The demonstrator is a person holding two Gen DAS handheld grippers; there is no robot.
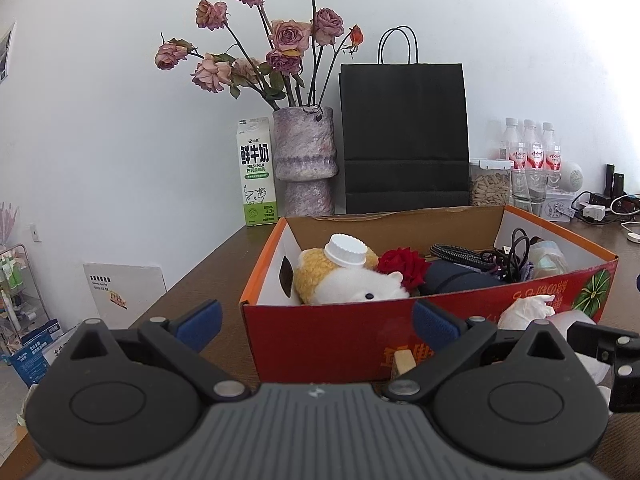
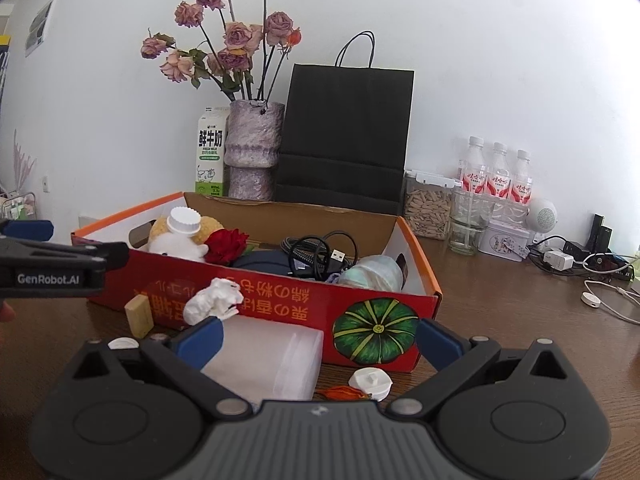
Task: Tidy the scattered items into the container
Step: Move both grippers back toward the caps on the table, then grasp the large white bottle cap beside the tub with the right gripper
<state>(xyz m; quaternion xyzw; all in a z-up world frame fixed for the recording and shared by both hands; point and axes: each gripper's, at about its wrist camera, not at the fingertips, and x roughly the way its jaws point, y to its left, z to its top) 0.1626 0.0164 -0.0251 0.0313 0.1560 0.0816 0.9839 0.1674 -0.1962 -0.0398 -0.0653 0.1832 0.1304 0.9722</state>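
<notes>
While both level at the red box [image 1: 340, 340], left gripper [image 1: 316, 326] and right gripper [image 2: 318, 342] hover spread wide, holding nothing.

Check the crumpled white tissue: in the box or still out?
Out. The crumpled white tissue sits on the frosted plastic container, in front of the red box.

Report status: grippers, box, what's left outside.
Left gripper and right gripper open, empty. Box part-filled. Crumpled tissue, translucent container, wooden block outside.
</notes>
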